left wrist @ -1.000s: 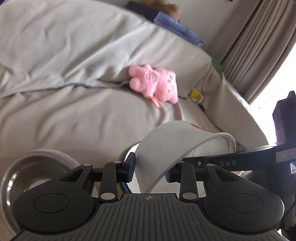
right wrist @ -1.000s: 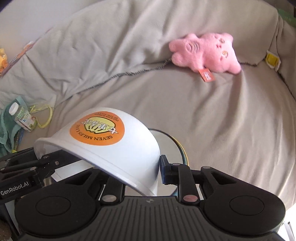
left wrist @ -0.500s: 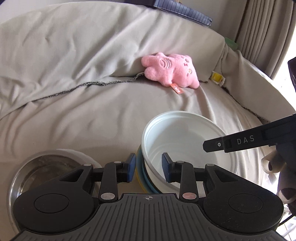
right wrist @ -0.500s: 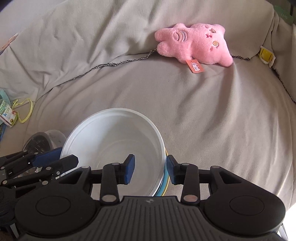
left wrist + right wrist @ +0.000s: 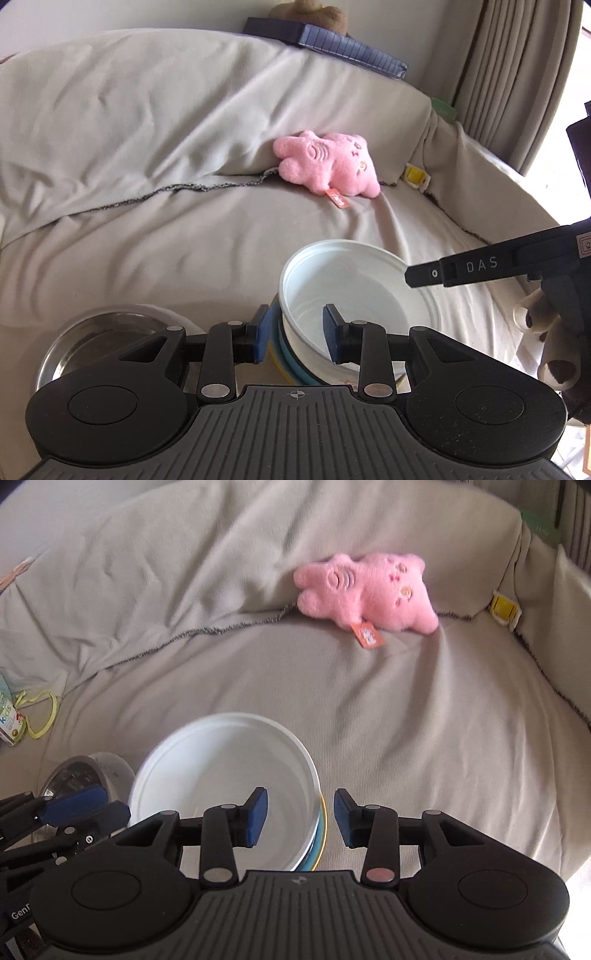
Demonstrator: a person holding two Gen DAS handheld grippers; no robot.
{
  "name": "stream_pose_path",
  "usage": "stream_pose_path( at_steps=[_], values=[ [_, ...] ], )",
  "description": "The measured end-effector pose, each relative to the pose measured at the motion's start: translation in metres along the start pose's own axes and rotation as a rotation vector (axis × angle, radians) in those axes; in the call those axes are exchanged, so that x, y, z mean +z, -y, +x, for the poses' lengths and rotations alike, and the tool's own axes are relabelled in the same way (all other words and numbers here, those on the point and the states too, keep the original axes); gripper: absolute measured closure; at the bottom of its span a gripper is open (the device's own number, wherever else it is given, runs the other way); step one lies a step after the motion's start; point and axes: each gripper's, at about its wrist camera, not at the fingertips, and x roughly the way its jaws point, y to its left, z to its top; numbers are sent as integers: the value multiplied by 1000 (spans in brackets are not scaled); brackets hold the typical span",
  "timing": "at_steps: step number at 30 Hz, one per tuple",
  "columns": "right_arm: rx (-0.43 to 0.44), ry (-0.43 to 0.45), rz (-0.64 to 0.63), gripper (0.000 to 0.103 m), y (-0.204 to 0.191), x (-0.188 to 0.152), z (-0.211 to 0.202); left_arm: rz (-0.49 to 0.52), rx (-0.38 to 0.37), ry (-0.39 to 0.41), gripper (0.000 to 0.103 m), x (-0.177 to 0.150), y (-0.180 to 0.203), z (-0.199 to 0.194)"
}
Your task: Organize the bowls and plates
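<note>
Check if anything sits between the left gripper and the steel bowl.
Nothing visible. The steel bowl lies just left of the left gripper, whose open jaws straddle the near rim of the white bowl.

Plenty of bare grey sofa cover (image 5: 406, 720) past the white bowl (image 5: 221, 775), nothing on it until the pink plush (image 5: 369, 590) up by the backrest. Near side is tight though: the steel bowl (image 5: 107, 339) sits just left of the stacked plates (image 5: 282, 358), and both grippers crowd the white bowl's rim.
</note>
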Motion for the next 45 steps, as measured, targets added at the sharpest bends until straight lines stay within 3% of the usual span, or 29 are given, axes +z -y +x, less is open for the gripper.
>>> stream_pose_path(
  at_steps=[3, 6, 9, 12, 16, 22, 25, 31, 34, 40, 45],
  values=[
    [27, 78, -18, 57, -19, -10, -24, -34, 1, 14, 70, -1, -24, -23],
    [120, 83, -26, 55, -48, -27, -37, -99, 41, 36, 70, -3, -63, -49],
    [218, 31, -65, 54, -86, -49, -36, -177, 112, 25, 70, -9, -110, -65],
    [263, -49, -113, 52, -126, -70, -23, -274, 190, -1, 70, -20, -154, -67],
    [297, -157, -114, 52, -166, -91, 7, -347, 170, -64, 70, -34, -188, -54],
    [330, -245, 74, 51, -176, -111, 45, -346, 206, -141, 70, -49, -192, -31],
    [355, -245, 182, 50, -171, -117, 52, -343, 219, -166, 70, -58, -194, -23],
    [366, -216, 312, 43, -164, -122, 66, -394, 130, -184, 70, -74, -200, -17],
    [339, -216, 314, 43, -162, -121, 75, -381, 148, -191, 69, -71, -197, -16],
    [357, -193, 332, 47, -157, -118, 81, -351, 175, -185, 56, -60, -187, -5],
    [322, -151, 329, 47, -159, -110, 89, -358, 181, -143, 56, -43, -189, 15]
  ],
)
